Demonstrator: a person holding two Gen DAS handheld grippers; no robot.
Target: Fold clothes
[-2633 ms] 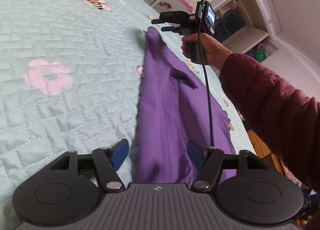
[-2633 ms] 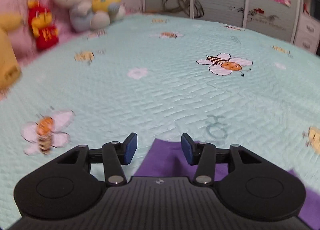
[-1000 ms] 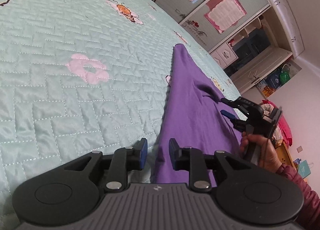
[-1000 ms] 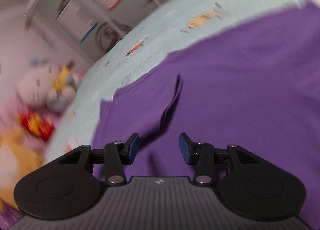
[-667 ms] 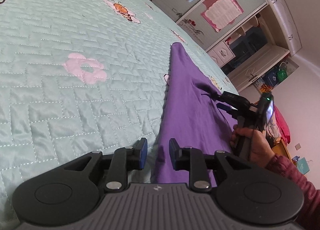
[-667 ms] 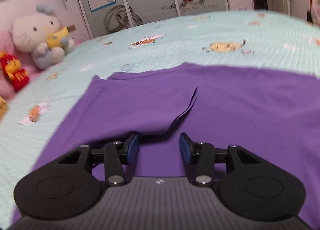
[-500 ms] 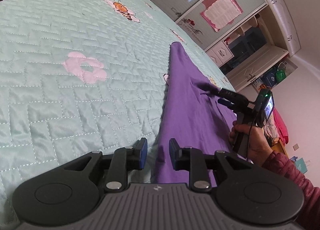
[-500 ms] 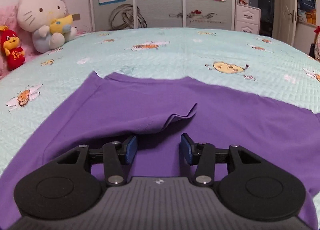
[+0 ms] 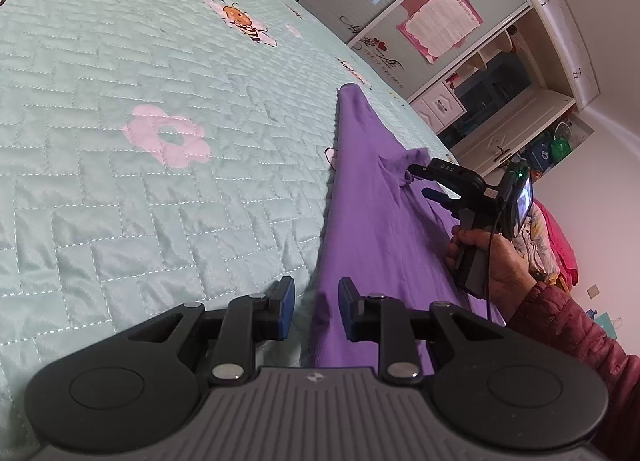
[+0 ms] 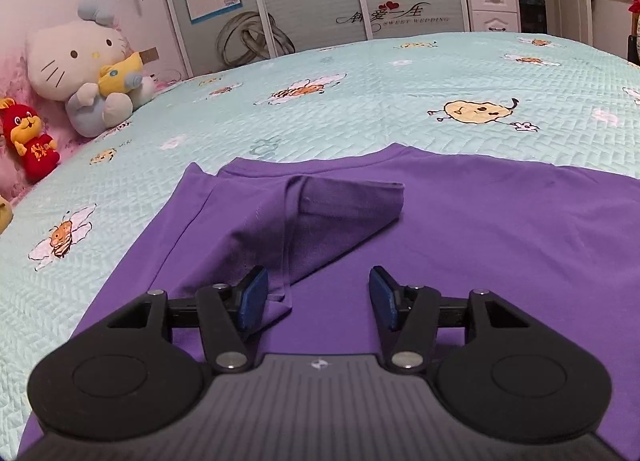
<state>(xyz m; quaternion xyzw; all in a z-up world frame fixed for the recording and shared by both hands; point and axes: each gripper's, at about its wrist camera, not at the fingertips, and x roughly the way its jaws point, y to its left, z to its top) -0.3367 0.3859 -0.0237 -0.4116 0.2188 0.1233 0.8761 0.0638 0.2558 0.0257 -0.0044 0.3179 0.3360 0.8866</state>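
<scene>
A: Where's the shirt?

B: Flat on the bed, purple, on the mint quilt w/ bee and flower prints. One sleeve is folded in over the body, lying a bit rumpled.

A: Left hand-held gripper?

B: Low at the shirt's near edge. Jaws narrow but not pressed together. A small ridge of fabric sits btwn the pads; can't tell if they actually pinch it, there's a gap showing on both sides.

A: Right hand-held gripper?

B: Jaws opening, spread wide. The folded sleeve's bottom corner lies against the left pad; the other pad is well clear, over flat shirt. So nothing is clamped. From the left wrist view you see it from the side, tips at a bunched bit of sleeve, held by a hand in a dark red puffy sleeve.

A: Which way does the shirt run?

B: In the left view it's a long strip going away from the cam toward the wardrobe. In the right view it spreads across the frame, collar edge toward the far side.

A: Other stuff?

B: A white cat plush and a small red plush at the bed's left edge, against a pink wall. Posters on the wardrobe doors, coiled hose leaning at the bottom. White drawers far right.
</scene>
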